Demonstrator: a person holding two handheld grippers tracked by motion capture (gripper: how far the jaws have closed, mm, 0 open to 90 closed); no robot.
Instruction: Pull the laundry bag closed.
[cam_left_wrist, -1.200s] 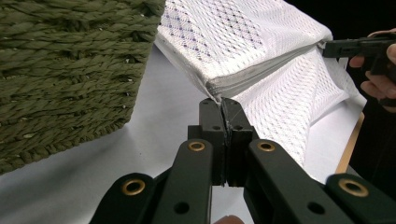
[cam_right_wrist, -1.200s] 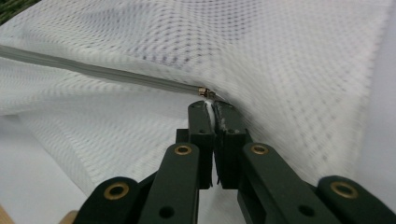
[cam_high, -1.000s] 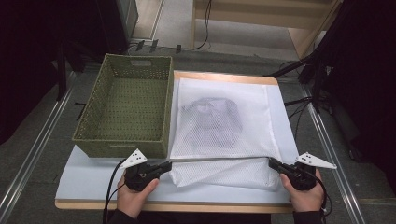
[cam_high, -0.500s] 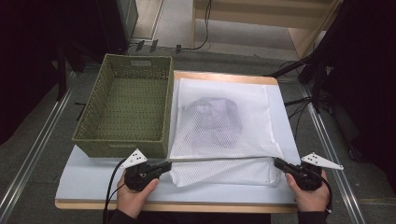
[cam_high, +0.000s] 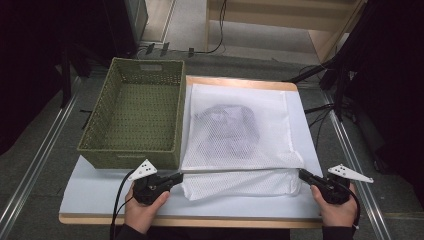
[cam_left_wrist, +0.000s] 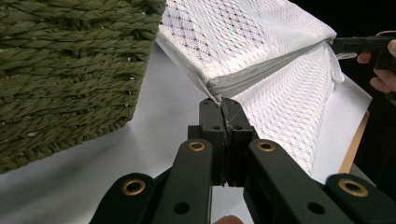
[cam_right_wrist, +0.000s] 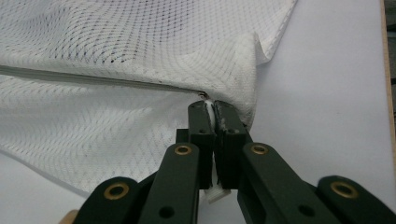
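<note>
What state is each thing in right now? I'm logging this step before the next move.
Mesh laundry bag: lying flat on the table, zipper shut, dark garment inside, near edge pulled taut between both tongs.
Left tongs: shut on the bag's near left corner.
Right tongs: shut on the zipper end at the bag's near right corner.
Woven basket: upright, empty, beside the bag.
Table: covered with a white sheet.

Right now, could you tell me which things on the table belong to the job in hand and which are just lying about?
In use:
- white mesh laundry bag with dark clothing inside
- left gripper, shut on the bag's zip end
- right gripper, shut on the opposite zip end

Lying about:
- green woven basket, beside the bag
- cables on the floor
</note>
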